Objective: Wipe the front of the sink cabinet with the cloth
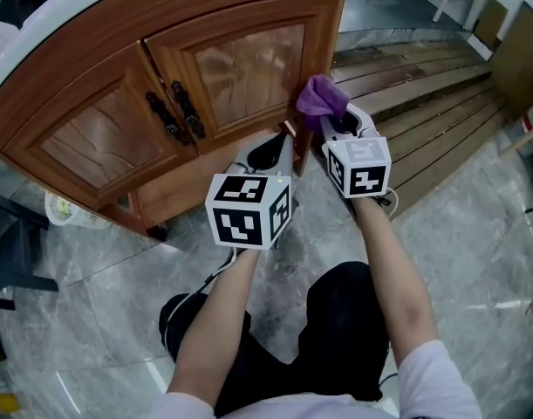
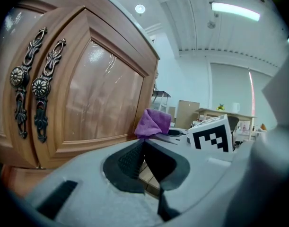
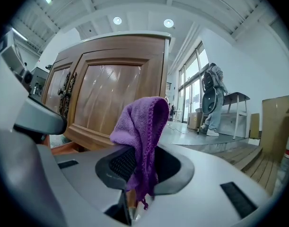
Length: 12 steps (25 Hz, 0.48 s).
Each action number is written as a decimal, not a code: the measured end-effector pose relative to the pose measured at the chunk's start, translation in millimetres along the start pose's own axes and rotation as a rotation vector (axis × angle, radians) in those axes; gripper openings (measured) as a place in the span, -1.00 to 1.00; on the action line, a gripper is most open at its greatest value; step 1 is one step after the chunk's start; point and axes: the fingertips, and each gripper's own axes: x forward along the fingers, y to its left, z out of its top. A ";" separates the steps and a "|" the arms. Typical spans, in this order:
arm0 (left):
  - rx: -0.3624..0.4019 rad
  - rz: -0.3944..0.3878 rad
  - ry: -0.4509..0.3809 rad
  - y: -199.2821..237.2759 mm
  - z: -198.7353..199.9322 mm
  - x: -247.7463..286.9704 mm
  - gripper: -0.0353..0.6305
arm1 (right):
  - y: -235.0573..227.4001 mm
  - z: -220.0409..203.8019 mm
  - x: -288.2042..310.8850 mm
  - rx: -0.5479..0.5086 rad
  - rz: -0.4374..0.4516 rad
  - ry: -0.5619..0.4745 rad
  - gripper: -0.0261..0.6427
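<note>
The wooden sink cabinet (image 1: 161,94) has two panelled doors with dark ornate handles (image 1: 177,112). My right gripper (image 1: 336,122) is shut on a purple cloth (image 1: 322,97), which sticks up from the jaws near the cabinet's right front corner; the cloth (image 3: 143,126) stands just short of the right door (image 3: 113,103). To its left my left gripper (image 1: 268,151) is shut with nothing in it, low before the right door (image 2: 101,98). From the left gripper view the cloth (image 2: 153,123) shows beside the door's edge.
A wooden slatted platform (image 1: 423,85) lies to the right of the cabinet. A white basket (image 1: 74,209) sits on the grey marble floor (image 1: 100,278) at the left. A person (image 3: 213,98) stands far off by a table. My legs in dark trousers are below.
</note>
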 end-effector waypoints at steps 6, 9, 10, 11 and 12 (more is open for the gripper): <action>0.014 -0.013 -0.006 -4.1 0.2 -0.9 -0.88 | 15.0 10.4 -14.9 -0.015 0.039 -0.021 -0.69; 0.034 -0.002 -0.011 -0.4 4.5 -8.8 -0.88 | 31.3 20.6 -22.6 -0.009 0.077 -0.034 -0.69; 0.040 0.006 -0.012 2.4 5.9 -12.6 -0.88 | 38.0 24.0 -24.6 -0.006 0.090 -0.037 -0.69; 0.042 0.017 -0.011 6.7 6.5 -16.9 -0.88 | 45.6 27.7 -26.4 0.002 0.104 -0.040 -0.69; 0.035 0.031 -0.007 12.2 6.5 -21.6 -0.88 | 53.8 31.5 -28.4 0.014 0.119 -0.043 -0.69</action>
